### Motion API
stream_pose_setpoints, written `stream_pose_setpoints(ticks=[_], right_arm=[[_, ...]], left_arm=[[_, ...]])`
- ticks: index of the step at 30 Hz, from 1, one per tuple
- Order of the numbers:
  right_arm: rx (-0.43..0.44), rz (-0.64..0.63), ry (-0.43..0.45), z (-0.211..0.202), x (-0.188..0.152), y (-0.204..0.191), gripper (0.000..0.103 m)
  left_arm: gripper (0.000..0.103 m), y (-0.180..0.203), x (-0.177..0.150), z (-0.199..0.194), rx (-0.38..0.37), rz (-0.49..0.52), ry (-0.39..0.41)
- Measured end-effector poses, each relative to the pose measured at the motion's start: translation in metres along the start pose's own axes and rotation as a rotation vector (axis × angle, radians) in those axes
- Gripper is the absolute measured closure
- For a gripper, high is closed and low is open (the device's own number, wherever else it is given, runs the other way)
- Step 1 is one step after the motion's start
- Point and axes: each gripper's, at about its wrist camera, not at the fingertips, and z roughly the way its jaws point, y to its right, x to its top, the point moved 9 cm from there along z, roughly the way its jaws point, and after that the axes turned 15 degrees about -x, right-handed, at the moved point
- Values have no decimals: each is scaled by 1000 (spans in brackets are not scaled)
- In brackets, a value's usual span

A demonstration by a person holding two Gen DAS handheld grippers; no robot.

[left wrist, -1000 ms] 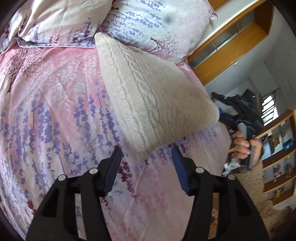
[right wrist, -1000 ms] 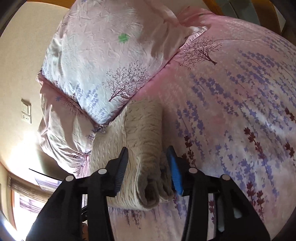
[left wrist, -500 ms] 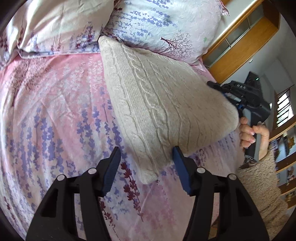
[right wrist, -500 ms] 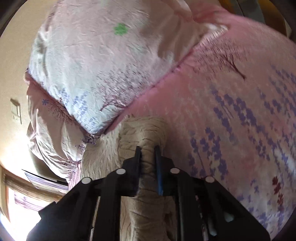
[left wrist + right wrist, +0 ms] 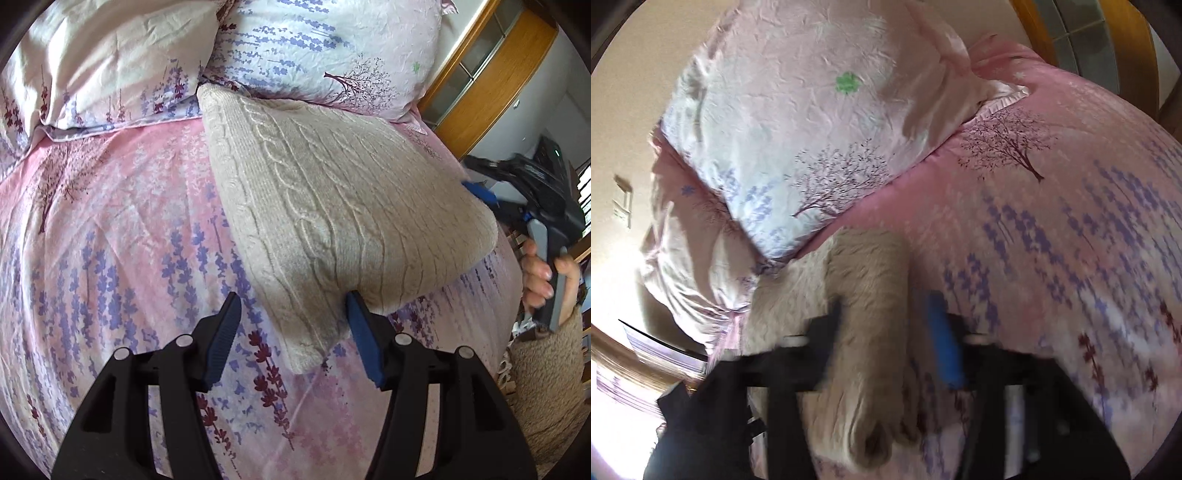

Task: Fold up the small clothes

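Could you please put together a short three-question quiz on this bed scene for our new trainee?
1. True or false: the folded sweater lies on the bedspread with its far end against a pillow.
2. Which is the colour of the sweater? A) navy B) cream C) red
3. Fill in: in the right wrist view, the thing between the jaws of the right gripper is the ____.

Key
1. True.
2. B.
3. Sweater; the jaws are opening, and that picture is blurred. The left gripper stands open at the near corner, gripping nothing.
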Motion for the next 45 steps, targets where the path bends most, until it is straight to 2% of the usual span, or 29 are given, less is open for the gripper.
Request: stream_pose_setpoints(ticks=[4, 7, 8, 10, 11, 12, 13, 15, 19, 22, 23, 24, 26, 27, 28, 29, 30, 32, 34, 37, 41, 45], right_arm=[[61, -10, -40, -24, -22, -1, 34], [31, -59, -72, -25, -40, -7, 37], [26, -80, -82, -25, -47, -9, 41], [39, -103, -92, -26, -54, -16, 53], [53, -123, -96, -24, -57, -22, 68], [51, -147, -102, -22, -60, -26, 88], [33, -172, -109, -18, -62, -28, 92], [-4, -200, -72, -22, -59, -31, 94], [40, -178, 48, -54, -36, -36, 95], [-51, -204, 8, -37, -43, -26, 95], [-91, -203, -37, -23, -50, -18, 94], [-97, -189, -79, -12, -57, -13, 94], [-56, -146, -111, -8, -59, -9, 93], [-34, -124, -114, -12, -56, -9, 87], [-4, -100, -118, -16, -52, -8, 84], [28, -71, -121, -20, -47, -5, 76], [42, -48, -125, -22, -43, -3, 59], [26, -5, -121, -21, -33, 4, 33], [46, 41, -139, -14, -22, 8, 32], [109, 94, -199, 5, -16, -1, 32], [92, 83, -267, 31, -9, -11, 32], [69, 47, -304, 46, -13, -21, 32]], left_arm=[[44, -4, -2, 0, -44, -51, 1], [50, -3, -4, -1, -59, -60, 2], [52, -2, -4, -1, -65, -61, 1], [63, 2, -4, -1, -88, -66, 1], [66, 3, -4, 0, -95, -71, 0], [69, 3, -4, 0, -97, -76, 0], [73, 4, -3, 0, -97, -79, 0], [78, 4, -2, 0, -108, -94, 6], [82, 6, -1, -5, -135, -96, 34], [83, 5, -3, -1, -131, -83, 30], [83, 5, -4, 0, -134, -83, 26], [81, 5, -5, 0, -140, -79, 24], [74, 4, -5, -6, -161, -76, 23], [67, 3, -4, -12, -174, -85, 35], [55, -1, -2, -20, -183, -94, 53], [48, -4, 3, -28, -189, -106, 79], [38, -10, 10, -38, -201, -125, 116], [34, -20, 23, -48, -227, -174, 157], [25, -27, 35, -48, -251, -220, 166], [21, -33, 48, -36, -269, -267, 148], [20, -33, 59, -12, -231, -266, 105], [19, -33, 69, 6, -234, -282, 91]])
